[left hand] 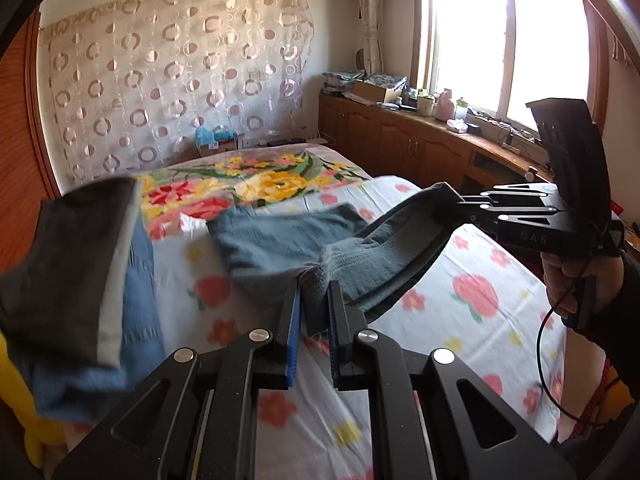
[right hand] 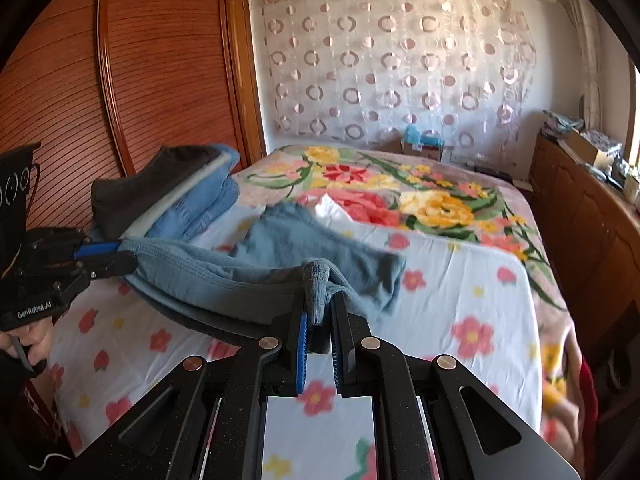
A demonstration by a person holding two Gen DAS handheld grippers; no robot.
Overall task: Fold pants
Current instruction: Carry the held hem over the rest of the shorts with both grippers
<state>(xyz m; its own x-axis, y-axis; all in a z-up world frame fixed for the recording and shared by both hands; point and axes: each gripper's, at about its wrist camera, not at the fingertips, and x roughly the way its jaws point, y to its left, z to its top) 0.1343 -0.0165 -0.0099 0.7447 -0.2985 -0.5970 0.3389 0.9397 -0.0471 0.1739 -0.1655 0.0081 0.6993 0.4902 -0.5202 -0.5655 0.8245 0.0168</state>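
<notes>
Pants [left hand: 280,240] hang between my two grippers above the bed [left hand: 460,300], grey-blue and stretched along their upper edge. My left gripper [left hand: 314,300] is clamped on one end of that edge, a bunch of the cloth pinched between its blue pads. My right gripper [right hand: 318,308] is clamped on the other end, with a fold of the fabric humped up over its tips. The cloth sags in a shallow curve between the two grips, and the far part of the pants trails down onto the flowered sheet [right hand: 460,292]. My hand [left hand: 576,284] shows around the right gripper's handle at the edge of the left view.

On the left side of the bed, near the wooden wardrobe [right hand: 120,60], sits a stack of folded clothes [right hand: 172,196]: a dark piece on top, blue ones beneath. A flowered blanket [right hand: 400,192] covers the far half of the bed.
</notes>
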